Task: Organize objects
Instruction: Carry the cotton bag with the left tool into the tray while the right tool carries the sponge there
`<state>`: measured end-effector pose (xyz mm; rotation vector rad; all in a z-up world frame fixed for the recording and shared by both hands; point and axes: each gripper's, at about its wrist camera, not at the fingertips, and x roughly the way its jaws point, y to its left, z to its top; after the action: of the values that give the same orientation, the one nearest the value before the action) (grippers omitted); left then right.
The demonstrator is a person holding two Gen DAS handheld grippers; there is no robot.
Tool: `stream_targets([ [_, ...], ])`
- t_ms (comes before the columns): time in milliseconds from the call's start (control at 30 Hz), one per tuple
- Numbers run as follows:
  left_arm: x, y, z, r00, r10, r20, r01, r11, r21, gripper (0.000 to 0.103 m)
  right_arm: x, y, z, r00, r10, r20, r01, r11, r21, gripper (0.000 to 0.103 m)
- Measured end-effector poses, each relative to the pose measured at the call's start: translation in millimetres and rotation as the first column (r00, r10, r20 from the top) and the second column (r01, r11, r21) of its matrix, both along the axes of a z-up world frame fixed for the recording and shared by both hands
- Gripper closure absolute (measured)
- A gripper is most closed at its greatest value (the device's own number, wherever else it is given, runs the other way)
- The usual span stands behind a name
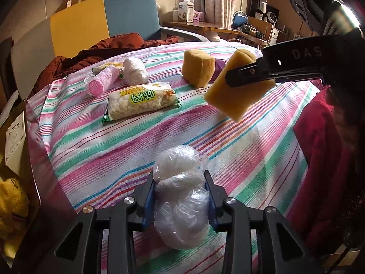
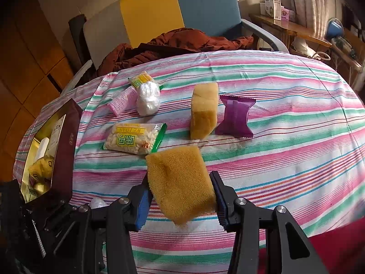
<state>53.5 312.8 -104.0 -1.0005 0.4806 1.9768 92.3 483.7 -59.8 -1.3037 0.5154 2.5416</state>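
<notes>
I have both claws loaded at once, I think so that one trip to the box will clear two things off the striped cloth. My left claw [image 1: 181, 194], at the bottom centre of its own view, is pinched on a crumpled clear plastic bag bundle [image 1: 181, 196]; the blue pads press into its sides and the soft plastic bulges above and below them, so I grip it at the waist where it gives least. My right claw [image 2: 181, 196] is clamped on a yellow sponge [image 2: 181, 185] across its narrow sides, and the sponge hangs tilted, clear of the tabletop [image 2: 285, 125]; in the left view it shows at the upper right, held in the air above the cloth. Both claws slope downward over the near part of the cloth. The dark red box [image 2: 66, 150] stands open at the left edge of the right view, with yellow things already inside, so I judge that is where these two go. Not yet collected in the middle of the frame are a second sponge [image 2: 204, 110], a purple wrapper [image 2: 236, 116] just beside it, a snack packet [image 2: 134, 140], a pink tube [image 2: 123, 101] and another white bag bundle [image 2: 148, 99] touching the tube.
</notes>
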Motion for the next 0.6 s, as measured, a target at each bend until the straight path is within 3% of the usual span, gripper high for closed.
stream_targets([
  [133, 3.2, -4.0, 7.8, 1.0, -0.004, -0.005, 0.004, 1.0, 0.012, 0.066, 0.4, -0.4, 0.7, 1.0, 0.001, -0.003, -0.001, 1.0, 0.003, 0.054],
  [367, 11.8, -20.9, 43.8, 0.999, -0.012, -0.03, 0.015, 0.994, 0.104, 0.066, -0.1, -4.0, 1.7, 1.0, 0.0, -0.001, 0.0, 1.0, 0.025, 0.054],
  [600, -3.2, -73.0, 88.0, 0.995, 0.086, -0.045, -0.074, 0.972, 0.222, 0.066, 4.0, -18.8, 10.2, 1.0, 0.007, -0.03, -0.008, 1.0, -0.021, 0.054],
])
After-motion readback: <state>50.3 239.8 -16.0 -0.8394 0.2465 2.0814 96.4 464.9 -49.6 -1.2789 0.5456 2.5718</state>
